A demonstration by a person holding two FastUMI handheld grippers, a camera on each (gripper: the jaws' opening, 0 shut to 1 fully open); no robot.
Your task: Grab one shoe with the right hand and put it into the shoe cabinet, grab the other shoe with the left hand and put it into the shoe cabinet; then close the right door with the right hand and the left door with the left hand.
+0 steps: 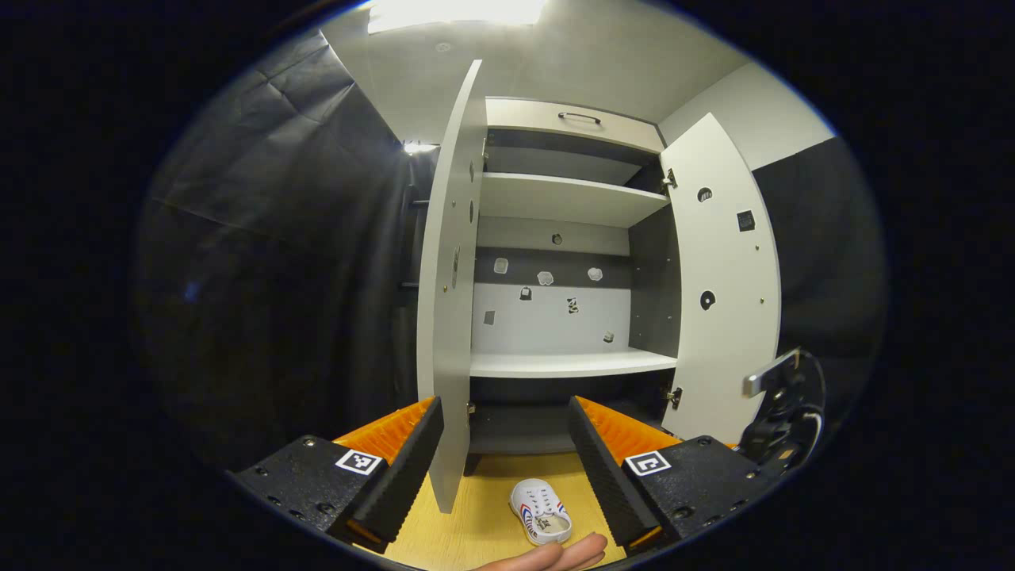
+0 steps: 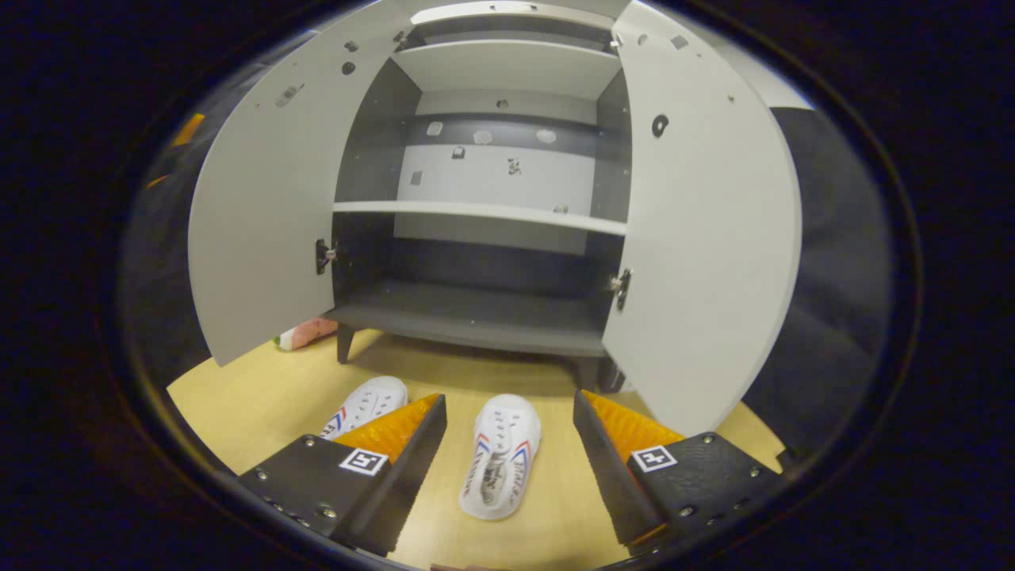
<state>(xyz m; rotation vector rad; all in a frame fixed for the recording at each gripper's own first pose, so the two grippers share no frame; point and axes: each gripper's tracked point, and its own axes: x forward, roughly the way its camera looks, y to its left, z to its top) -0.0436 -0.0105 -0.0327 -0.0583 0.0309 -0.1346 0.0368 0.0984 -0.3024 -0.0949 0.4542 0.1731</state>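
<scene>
Two white shoes with red and blue stripes lie on the wooden floor in front of the shoe cabinet (image 2: 476, 313), toes toward it. One shoe (image 2: 499, 458) lies below and between the spread fingers of my right gripper (image 2: 509, 399), which is open and holds nothing. The other shoe (image 2: 366, 403) sits to its left, partly hidden behind a finger. In the left gripper view, a shoe (image 1: 541, 511) lies on the floor below my left gripper (image 1: 504, 406), which is also open and holds nothing. Both cabinet doors stand open: the left door (image 1: 450, 317) and the right door (image 1: 721, 301).
The cabinet has a dark bottom shelf (image 2: 507, 305) and white shelves above (image 1: 567, 363). A pink and green object (image 2: 305, 333) lies on the floor behind the left door. A person's fingers (image 1: 555, 555) show at the bottom. The other gripper (image 1: 785, 412) is at the right, near the right door.
</scene>
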